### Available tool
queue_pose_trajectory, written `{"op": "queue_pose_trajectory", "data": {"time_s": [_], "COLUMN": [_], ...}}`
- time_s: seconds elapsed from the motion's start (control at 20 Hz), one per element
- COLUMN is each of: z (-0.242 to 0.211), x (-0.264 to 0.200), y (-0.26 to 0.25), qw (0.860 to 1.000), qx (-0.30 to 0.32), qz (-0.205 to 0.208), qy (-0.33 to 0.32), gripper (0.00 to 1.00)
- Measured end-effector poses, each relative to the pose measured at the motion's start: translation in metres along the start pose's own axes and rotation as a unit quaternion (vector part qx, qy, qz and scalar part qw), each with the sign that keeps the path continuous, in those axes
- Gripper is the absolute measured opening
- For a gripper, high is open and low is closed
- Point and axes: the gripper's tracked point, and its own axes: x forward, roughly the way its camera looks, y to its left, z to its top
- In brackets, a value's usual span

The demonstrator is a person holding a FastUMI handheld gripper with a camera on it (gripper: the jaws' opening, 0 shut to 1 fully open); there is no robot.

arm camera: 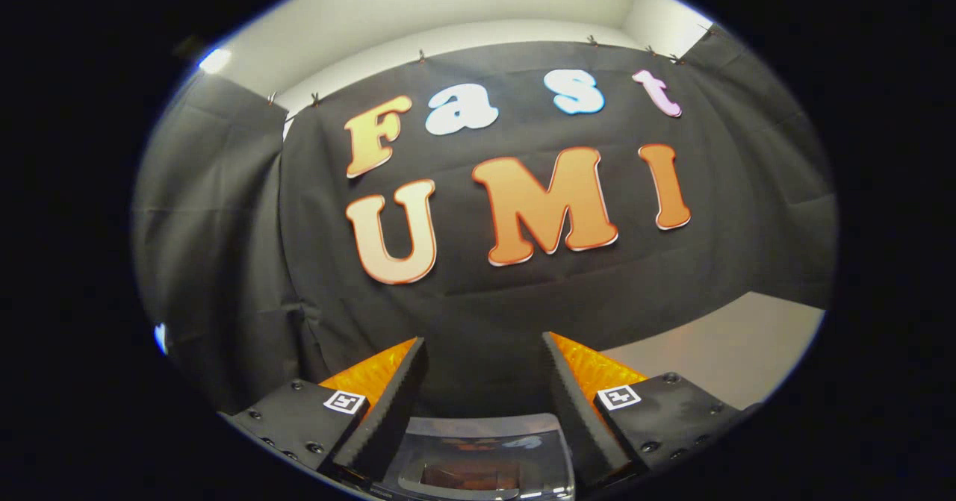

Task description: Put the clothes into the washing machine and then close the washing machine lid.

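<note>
Gripper (pixel 484 352) fingers spread apart, nothing between; washer lid (pixel 478 460) sits below fingertips, cloth wall beyond.

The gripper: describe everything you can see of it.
The gripper points level at the black cloth wall, its two fingers spread wide apart with nothing between them. Each finger has a ridged, sawtooth inner face and a textured, glossy outer side. Behind each sits a dark block with screws and a small square black-and-white marker. A shiny, clear plastic-looking part lies low between the finger bases. Nothing touches the fingers. A pale surface lies beyond the right finger.
</note>
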Motion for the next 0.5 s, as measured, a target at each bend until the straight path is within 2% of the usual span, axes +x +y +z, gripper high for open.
{"op": "queue_pose_trajectory", "data": {"time_s": [0.15,0.35,0.5], "z": [0.036,0.084,0.108], "x": [-0.022,-0.060,-0.085], "y": [-0.032,-0.040,-0.075], "qw": [0.999,0.998,0.996], "qx": [-0.023,-0.037,-0.046], "qz": [-0.010,-0.013,-0.055], "qy": [-0.026,-0.056,-0.061], "gripper": [0.97,0.97,0.97]}}
